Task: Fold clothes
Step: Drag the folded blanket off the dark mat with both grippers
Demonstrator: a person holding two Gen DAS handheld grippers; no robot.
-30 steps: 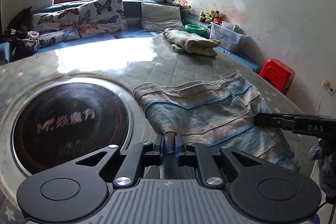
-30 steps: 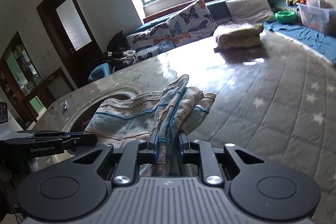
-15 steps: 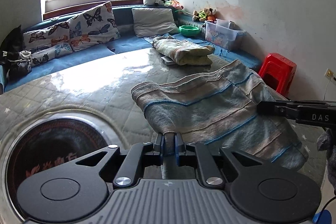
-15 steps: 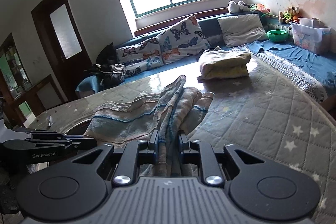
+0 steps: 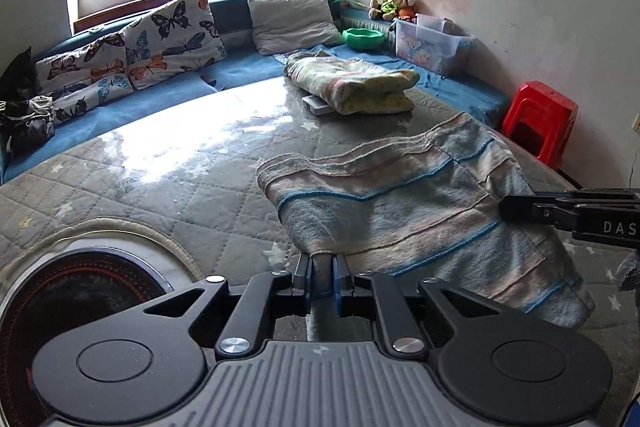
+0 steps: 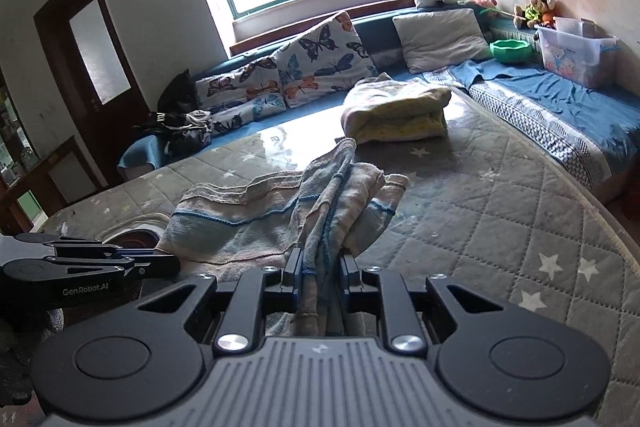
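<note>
While my left gripper (image 5: 321, 273) pinches one near corner of the striped towel (image 5: 404, 211), my right gripper (image 6: 319, 269) is clenched on a bunched fold of the same cloth. It lies spread across the quilted tabletop (image 6: 480, 203) toward its near edge, beside the round dark inset (image 5: 80, 291). Farther back, near the far edge, sits a folded yellow blanket (image 5: 356, 87).

Towel (image 5: 404, 211): pale blue and beige bands, bright blue stitched lines. Counter (image 5: 160, 187) cover: grey quilted, white stars. Cushions (image 5: 172, 35), upper left: white, butterfly print. Stool (image 5: 540, 123), right: red. Bowl (image 5: 363, 38): green.
</note>
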